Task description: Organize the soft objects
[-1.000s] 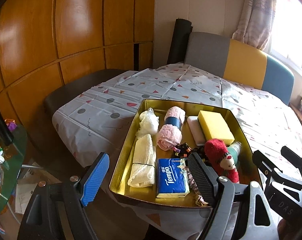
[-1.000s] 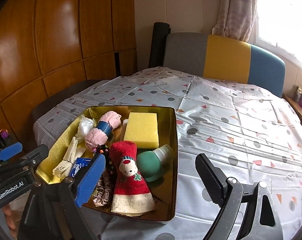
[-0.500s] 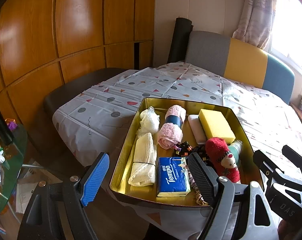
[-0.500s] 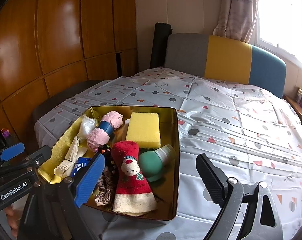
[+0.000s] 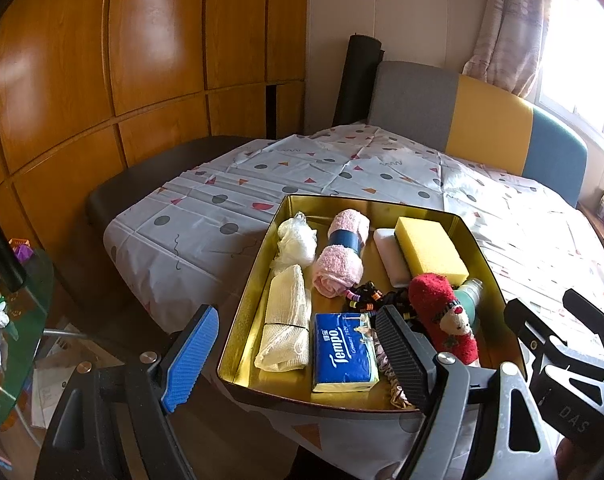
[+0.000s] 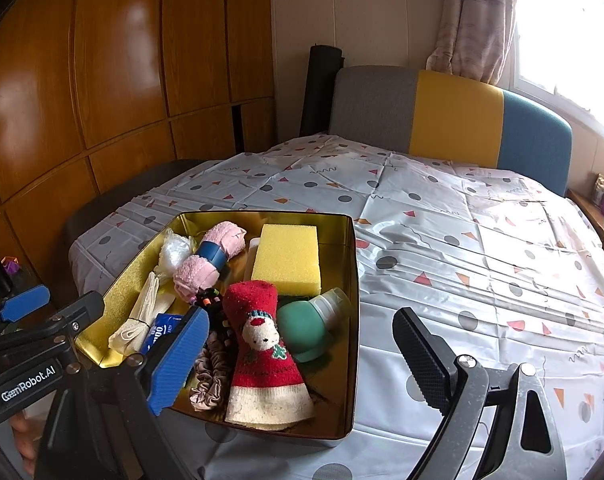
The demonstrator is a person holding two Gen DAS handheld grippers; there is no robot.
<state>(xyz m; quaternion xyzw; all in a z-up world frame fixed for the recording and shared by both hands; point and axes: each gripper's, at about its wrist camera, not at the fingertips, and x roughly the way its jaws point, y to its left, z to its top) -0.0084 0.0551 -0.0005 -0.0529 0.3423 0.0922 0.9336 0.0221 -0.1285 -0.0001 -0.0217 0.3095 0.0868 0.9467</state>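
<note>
Both the left gripper [image 5: 296, 354] and right gripper [image 6: 302, 354] are wide and empty. The gold tray [image 6: 351, 280] of soft things sits at the bench's near edge; a bump could tip it off.

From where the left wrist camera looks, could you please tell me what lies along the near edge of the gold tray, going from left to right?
Cream folded cloth → blue Tempo tissue pack → red Christmas sock, all inside the gold tray. The scrunchie beside the pack is mostly hidden behind the left claw, so I leave it out.
</note>
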